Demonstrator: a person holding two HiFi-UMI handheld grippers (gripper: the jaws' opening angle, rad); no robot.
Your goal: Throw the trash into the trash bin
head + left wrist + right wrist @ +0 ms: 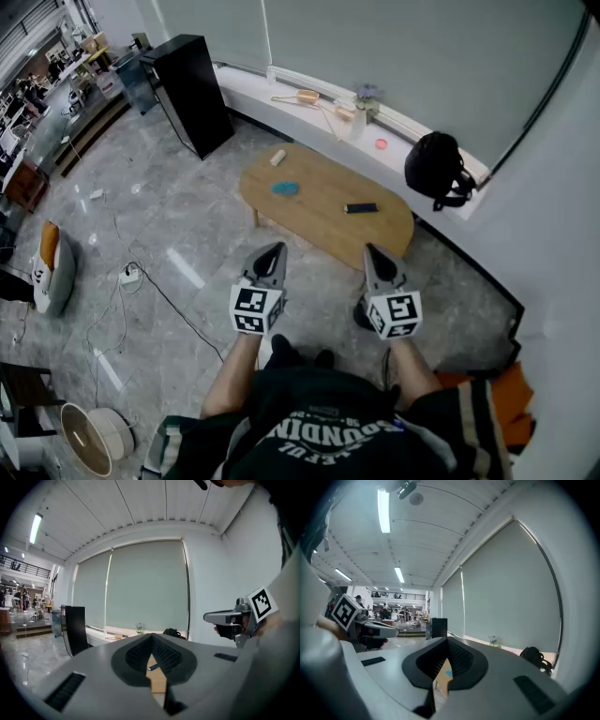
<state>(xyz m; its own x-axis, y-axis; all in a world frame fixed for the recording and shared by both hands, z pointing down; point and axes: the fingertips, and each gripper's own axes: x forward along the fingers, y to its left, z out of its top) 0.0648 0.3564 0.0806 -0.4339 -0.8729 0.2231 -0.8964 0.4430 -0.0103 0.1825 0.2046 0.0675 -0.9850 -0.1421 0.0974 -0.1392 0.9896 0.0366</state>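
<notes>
Two tools (pixel 277 247) (pixel 369 249) face the table (pixel 319 220), backpack (pixel 434 167) on ledge (pixel 309 105) beyond.

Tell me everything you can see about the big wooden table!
The light wooden oval table is low, with a smooth, rounded top and a thin leg showing at its left end. It stands level on the grey shiny stone floor, beside the white window ledge. Three small things lie on it, well apart: a pale little roll, a blue crumpled scrap and a flat black bar.
</notes>
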